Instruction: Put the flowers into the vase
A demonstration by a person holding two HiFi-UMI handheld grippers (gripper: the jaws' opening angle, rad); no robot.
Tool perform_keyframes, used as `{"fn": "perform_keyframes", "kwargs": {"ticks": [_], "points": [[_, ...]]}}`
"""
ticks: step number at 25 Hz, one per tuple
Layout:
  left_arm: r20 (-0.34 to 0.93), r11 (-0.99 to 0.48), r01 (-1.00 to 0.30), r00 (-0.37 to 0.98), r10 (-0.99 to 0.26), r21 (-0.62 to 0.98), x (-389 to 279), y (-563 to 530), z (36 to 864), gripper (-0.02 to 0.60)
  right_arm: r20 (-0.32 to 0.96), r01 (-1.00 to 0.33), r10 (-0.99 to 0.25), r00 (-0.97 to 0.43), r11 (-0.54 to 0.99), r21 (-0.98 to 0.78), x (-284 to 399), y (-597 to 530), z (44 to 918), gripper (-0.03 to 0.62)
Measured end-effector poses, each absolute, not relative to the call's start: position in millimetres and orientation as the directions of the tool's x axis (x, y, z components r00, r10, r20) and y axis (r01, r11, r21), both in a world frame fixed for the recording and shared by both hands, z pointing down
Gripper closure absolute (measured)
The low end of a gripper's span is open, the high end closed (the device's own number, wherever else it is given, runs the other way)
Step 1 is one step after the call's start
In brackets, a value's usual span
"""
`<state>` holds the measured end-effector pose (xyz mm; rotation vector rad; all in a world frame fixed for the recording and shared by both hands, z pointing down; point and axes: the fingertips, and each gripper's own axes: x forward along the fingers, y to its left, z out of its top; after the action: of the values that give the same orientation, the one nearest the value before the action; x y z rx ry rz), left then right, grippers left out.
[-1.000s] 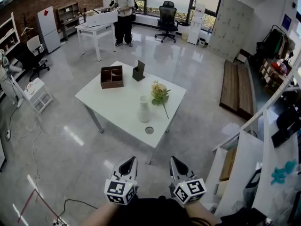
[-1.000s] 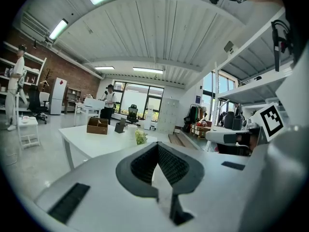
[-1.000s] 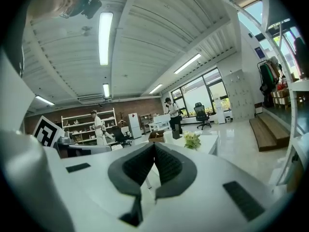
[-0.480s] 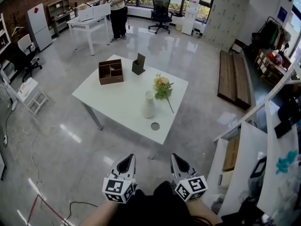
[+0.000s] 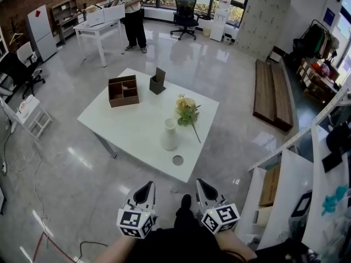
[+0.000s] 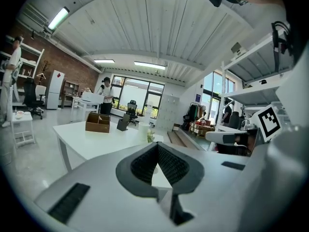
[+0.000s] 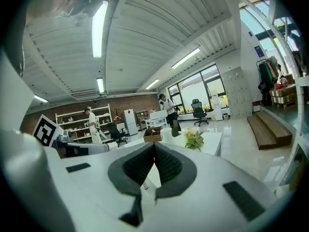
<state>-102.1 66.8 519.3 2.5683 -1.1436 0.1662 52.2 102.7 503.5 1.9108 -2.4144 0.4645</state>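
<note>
1. Table (image 5: 109, 119): white, well ahead of both tools and apart from them. Everything the task needs stands on it.
2. Divided box (image 5: 123, 90): brown, on the far left part of the table, farthest from either tool. I make out nothing in its compartments.
3. Vase (image 5: 169, 135): white and upright, ahead of the gap between my two tools. Nothing stands out of its mouth, so I judge it empty.
4. Flowers (image 5: 186, 109): lying flat just right of the vase and slightly beyond it, not in it. The blooms are at the far end and the stem runs back toward my right side. The long axis therefore lies roughly along my approach, and the right tool is the nearer.
5. Left gripper (image 5: 146, 189) and right gripper (image 5: 203, 186): both have their jaws together with nothing between them. I judge the right one must open before it can take the stem.
</note>
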Motion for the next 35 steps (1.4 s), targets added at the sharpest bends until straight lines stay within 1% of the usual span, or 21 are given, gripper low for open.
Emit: {"fn": "perform_keyframes", "kwargs": {"ticks": [11,18,22,27,32,35], "points": [[0.249,-0.497,-0.841,0.539,-0.805,0.215,-52.1,-40.3,500.3,0.578,0.179,-0.923,-0.917,-0.356,0.315,-0.222,132.6,-24.9,481.6,0.591],[0.277,-0.420,-0.885,0.462,-0.843,0.200,-32.4,-73.6,501.3,0.578,0.186,-0.890,-0.883,-0.430,0.380,-0.252,154.9,-76.0,486.1,0.591],[0.284,-0.417,-0.885,0.463,-0.840,0.207,-29.5,-90.6,508.3,0.578,0.185,-0.883,-0.876,-0.445,0.395,-0.255,149.9,-96.9,489.3,0.591],[0.275,-0.449,-0.870,0.491,-0.826,0.204,-32.0,-111.7,506.2,0.578,0.189,-0.891,-0.883,-0.431,0.383,-0.243,136.3,-116.1,488.1,0.591],[0.286,-0.468,-0.856,0.515,-0.808,0.220,-34.5,-122.7,509.3,0.578,0.267,-0.911,-0.878,-0.398,0.344,-0.230,136.2,-133.4,505.0,0.591],[0.293,-0.483,-0.843,0.536,-0.791,0.238,-35.3,-126.2,508.4,0.578,0.348,-0.908,-0.846,-0.404,0.326,-0.263,142.1,-146.8,530.8,0.591]]}}
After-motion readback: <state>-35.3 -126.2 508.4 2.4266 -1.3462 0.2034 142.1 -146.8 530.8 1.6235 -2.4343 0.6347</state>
